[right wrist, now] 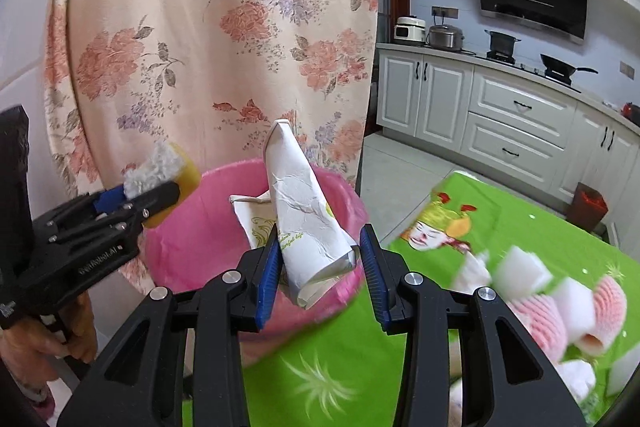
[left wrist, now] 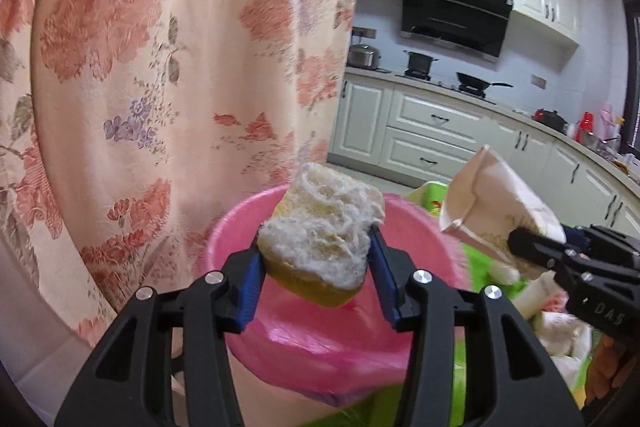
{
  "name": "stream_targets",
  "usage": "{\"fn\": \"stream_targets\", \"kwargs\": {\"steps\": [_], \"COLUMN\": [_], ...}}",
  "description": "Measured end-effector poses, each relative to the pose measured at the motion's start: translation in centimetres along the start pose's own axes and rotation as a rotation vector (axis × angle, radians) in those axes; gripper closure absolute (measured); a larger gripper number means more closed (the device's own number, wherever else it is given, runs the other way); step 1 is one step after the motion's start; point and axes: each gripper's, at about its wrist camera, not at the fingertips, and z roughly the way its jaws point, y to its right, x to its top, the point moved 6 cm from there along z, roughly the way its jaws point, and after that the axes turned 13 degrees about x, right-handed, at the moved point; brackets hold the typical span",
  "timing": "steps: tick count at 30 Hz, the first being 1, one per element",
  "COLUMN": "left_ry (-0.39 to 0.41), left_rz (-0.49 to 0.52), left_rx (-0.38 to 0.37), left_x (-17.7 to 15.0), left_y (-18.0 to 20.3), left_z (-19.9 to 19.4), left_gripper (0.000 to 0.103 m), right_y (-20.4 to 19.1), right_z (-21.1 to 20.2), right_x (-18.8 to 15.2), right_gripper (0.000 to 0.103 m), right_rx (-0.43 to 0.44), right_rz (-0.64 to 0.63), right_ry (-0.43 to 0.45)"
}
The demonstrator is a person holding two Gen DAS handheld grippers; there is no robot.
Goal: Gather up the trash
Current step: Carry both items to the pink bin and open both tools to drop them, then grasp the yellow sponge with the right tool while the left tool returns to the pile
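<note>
your left gripper [left wrist: 316,259] has its jaws clamped on a worn sponge [left wrist: 320,239], yellow underneath and frayed white on top, held above the pink bin [left wrist: 240,227] lined with a pink bag. your right gripper [right wrist: 318,267] has its blue pads pressed on a crumpled white paper bag [right wrist: 308,223], tilted with its folded tip up, also over the bin's rim. the bin sits at the edge of a green tablecloth [right wrist: 360,347], where white foam pieces [right wrist: 520,273] and pink foam netting [right wrist: 608,303] lie. a floral curtain [left wrist: 160,47] hangs just behind.
</note>
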Motion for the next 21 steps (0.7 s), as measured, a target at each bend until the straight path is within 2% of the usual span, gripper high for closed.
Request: {"fn": "stream_targets", "kwargs": {"steps": [6,7,8,10,11,14,17,21], "left_ry": [-0.042,-0.047,-0.052,-0.054,-0.048,-0.02,0.023,0.069], "left_rz": [-0.027,-0.031,-0.037,-0.042,-0.042,-0.035,-0.029,-0.023], "left_rx": [0.012,0.015,0.024,0.06,0.074,0.095,0.112,0.06], "left_x": [-0.4,-0.4,-0.5,-0.5,-0.5,-0.3,-0.2,-0.7], "left_y": [-2.1,-2.3,-2.7,-3.3,-3.6,-3.9,-3.5,-0.5], "left_z": [3.2,3.5,3.7,3.7,3.5,2.2,0.5,-2.7], "left_gripper": [0.051,0.05,0.045,0.029,0.022,0.019,0.009,0.005], "right_y": [-0.3,-0.4,-0.4,-0.5,-0.4,0.0,0.8,2.6], "right_z": [3.4,3.9,4.3,4.3,4.0,2.2,-0.6,-5.3], "right_x": [0.5,0.4,0.3,0.2,0.1,0.1,-0.4,-2.0], "right_gripper": [0.062,0.056,0.052,0.039,0.039,0.039,0.039,0.031], "right_rx": [0.027,0.035,0.045,0.051,0.061,0.052,0.023,-0.025], "right_rz": [0.01,0.014,0.018,0.023,0.03,0.034,0.03,0.034], "right_ry": [-0.026,-0.034,-0.039,-0.028,-0.018,0.012,0.043,0.07]}}
